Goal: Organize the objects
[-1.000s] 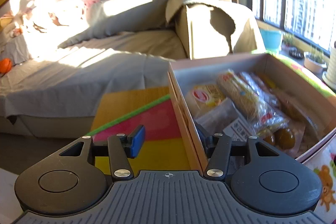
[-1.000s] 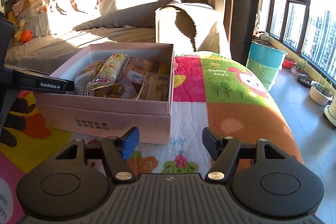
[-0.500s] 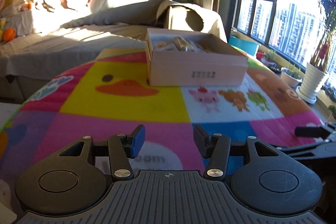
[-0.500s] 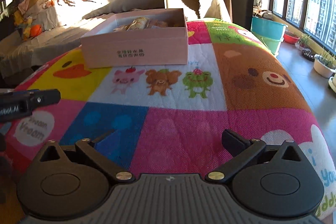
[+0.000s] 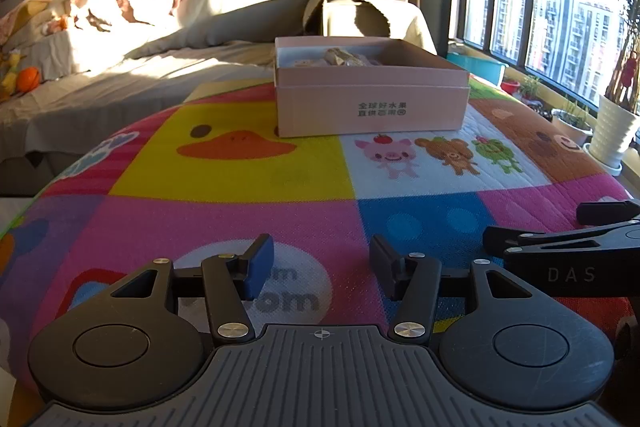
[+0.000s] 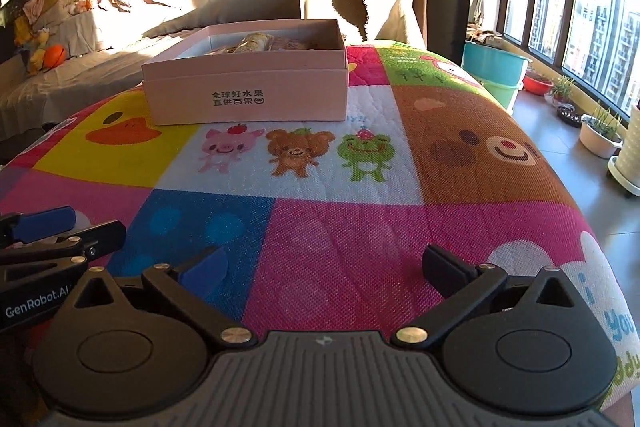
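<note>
A pink cardboard box [image 5: 372, 107] with packaged snacks [image 5: 344, 58] inside stands at the far side of a colourful cartoon mat [image 5: 248, 171]; it also shows in the right wrist view [image 6: 248, 95]. My left gripper [image 5: 321, 267] is open and empty, low over the mat's near edge, far from the box. My right gripper [image 6: 326, 269] is open wide and empty, beside the left one. The right gripper shows at the left wrist view's right edge [image 5: 560, 247]; the left gripper shows at the right wrist view's left edge [image 6: 52, 235].
A grey sofa [image 5: 168, 39] with cushions and toys runs behind the mat. An armchair [image 6: 352, 7] stands behind the box. Buckets [image 6: 494, 71] and potted plants [image 6: 600, 135] line the window on the right. The mat drops off at its edges.
Both grippers have pulled back from the box to the near edge of the mat. The right gripper's jaws have opened wider. The box has not moved.
</note>
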A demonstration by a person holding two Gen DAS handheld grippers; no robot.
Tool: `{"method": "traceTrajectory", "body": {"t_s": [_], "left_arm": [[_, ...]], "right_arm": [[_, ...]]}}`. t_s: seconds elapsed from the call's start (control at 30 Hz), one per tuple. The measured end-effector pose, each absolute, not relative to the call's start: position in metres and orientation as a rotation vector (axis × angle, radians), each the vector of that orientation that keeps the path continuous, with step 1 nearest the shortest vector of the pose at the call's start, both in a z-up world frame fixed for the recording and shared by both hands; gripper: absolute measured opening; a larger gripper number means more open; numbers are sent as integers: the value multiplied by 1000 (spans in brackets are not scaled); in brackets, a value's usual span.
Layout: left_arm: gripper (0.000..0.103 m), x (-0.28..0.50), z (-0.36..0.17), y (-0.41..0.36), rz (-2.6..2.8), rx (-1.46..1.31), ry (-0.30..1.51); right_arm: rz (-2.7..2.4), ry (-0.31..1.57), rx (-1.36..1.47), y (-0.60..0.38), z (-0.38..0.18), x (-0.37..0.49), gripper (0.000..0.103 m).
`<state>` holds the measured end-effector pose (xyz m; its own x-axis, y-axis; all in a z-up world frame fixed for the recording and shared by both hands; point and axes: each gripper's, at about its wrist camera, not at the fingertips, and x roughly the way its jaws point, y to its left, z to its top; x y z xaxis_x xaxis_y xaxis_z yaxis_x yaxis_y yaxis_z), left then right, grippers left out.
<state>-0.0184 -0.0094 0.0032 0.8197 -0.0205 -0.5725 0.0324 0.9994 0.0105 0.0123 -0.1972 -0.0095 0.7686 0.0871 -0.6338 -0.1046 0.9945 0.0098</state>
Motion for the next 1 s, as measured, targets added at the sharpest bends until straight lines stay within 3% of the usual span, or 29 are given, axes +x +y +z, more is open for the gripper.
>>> {"method": "traceTrajectory", "body": {"t_s": [1.0], "left_arm": [[61,-14,2,-9,-16,-1,612]], "right_arm": [[108,658,-29,-197,-12,9,103]]}}
